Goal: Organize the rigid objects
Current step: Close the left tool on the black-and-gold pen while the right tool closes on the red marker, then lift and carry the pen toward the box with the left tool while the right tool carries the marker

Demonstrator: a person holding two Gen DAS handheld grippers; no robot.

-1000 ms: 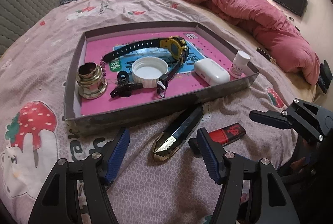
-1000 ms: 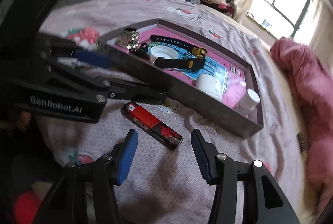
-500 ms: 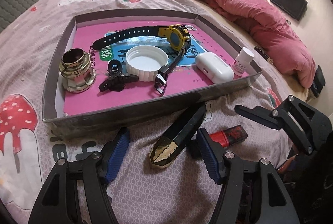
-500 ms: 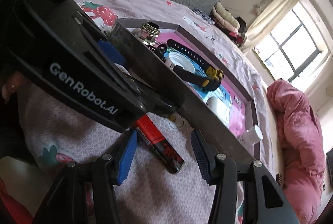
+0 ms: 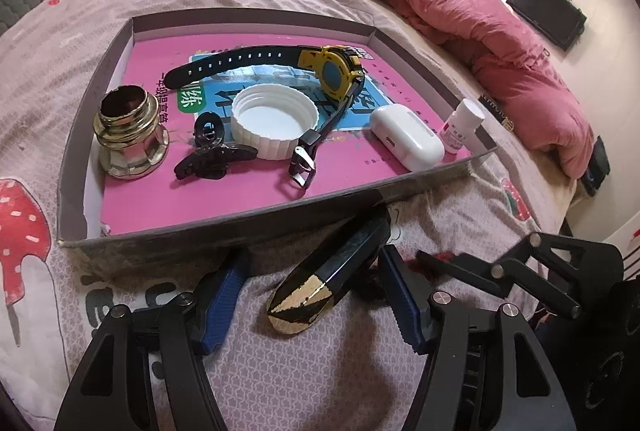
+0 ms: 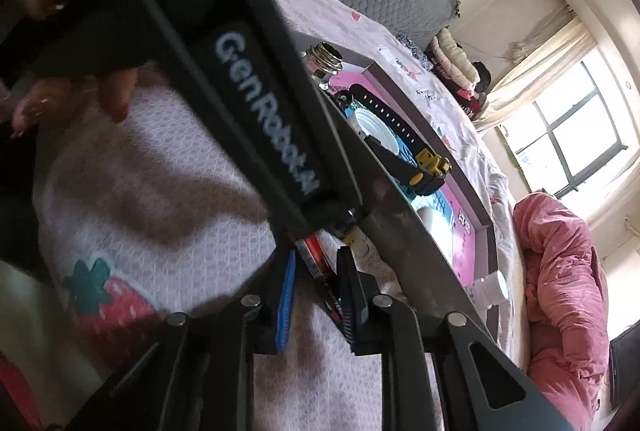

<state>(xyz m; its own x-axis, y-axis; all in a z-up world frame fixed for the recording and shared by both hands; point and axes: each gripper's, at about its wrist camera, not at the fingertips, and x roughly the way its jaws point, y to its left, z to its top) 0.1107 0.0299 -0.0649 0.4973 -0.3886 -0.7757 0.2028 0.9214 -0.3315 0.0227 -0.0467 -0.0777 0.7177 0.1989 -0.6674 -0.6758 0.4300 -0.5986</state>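
A black-and-gold oblong piece [image 5: 332, 271] lies on the bedspread just in front of the grey tray [image 5: 240, 227]. My left gripper [image 5: 314, 263] stands open around it, one blue pad on each side, neither touching. To its right my right gripper [image 5: 432, 258] reaches in low. In the right wrist view the right gripper [image 6: 317, 257] has its jaws closing, and a red-and-black lighter [image 6: 320, 267] sits pinched between the pads. The left gripper's black frame [image 6: 260, 111] crosses that view and hides much of the tray [image 6: 408, 243].
The tray holds a yellow-and-black watch [image 5: 332, 71], a white cap [image 5: 272, 119], a brass fitting [image 5: 128, 135], a black hair clip [image 5: 216, 155], a white earbud case [image 5: 408, 139] and a small white bottle [image 5: 462, 127]. A pink quilt [image 5: 480, 31] lies at the right. A hand [image 6: 116, 99] shows behind the left gripper.
My right gripper rolled, sank toward the bedspread and brought its jaws together on the lighter. My left gripper drew a little closer over the black-and-gold piece, still open.
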